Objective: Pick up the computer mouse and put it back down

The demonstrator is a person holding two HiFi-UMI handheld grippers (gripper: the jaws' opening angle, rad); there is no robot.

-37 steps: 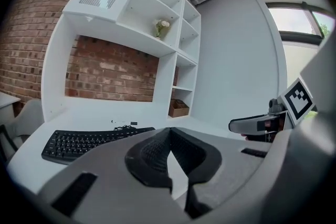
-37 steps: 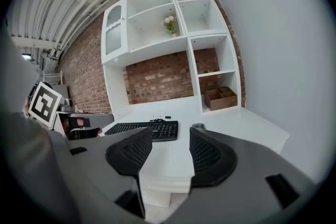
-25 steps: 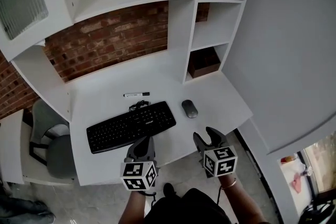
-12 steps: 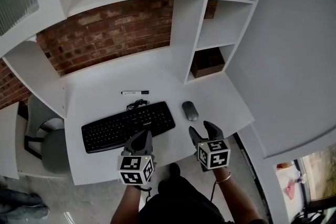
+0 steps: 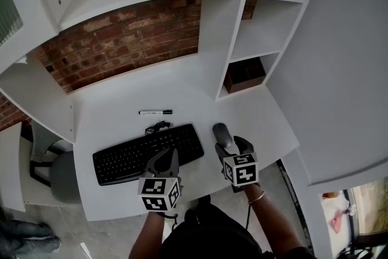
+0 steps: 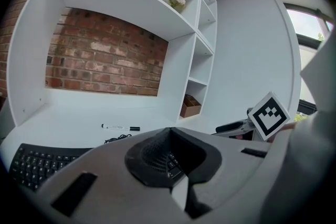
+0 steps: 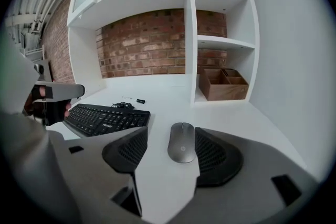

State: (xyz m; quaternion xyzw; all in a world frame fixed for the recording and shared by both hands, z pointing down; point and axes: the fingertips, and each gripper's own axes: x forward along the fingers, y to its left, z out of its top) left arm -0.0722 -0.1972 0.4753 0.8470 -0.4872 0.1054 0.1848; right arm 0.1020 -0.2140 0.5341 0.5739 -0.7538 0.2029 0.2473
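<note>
The grey computer mouse [image 5: 221, 132] [image 7: 182, 142] lies on the white desk [image 5: 121, 100], right of the keyboard. My right gripper [image 5: 232, 146] [image 7: 170, 148] is low over the desk with the mouse between its jaws. The jaws are opening; the right pad [image 7: 216, 157] is close beside the mouse and the left pad [image 7: 127, 150] stands well off it, so neither presses. My left gripper [image 5: 168, 158] [image 6: 169, 155] hovers over the keyboard's front edge with nothing in it, its fingertips meeting.
A black keyboard [image 5: 148, 151] lies left of the mouse, with a coiled cable [image 5: 157, 127] and a marker pen [image 5: 155, 112] behind it. A brown box [image 5: 245, 77] sits in the low cubby at the right. A grey chair [image 5: 54, 174] stands at the left.
Both grippers have moved forward over the desk. The right one has sunk and come around the mouse, its jaws wider than before. The left one now reaches the keyboard's front edge.
</note>
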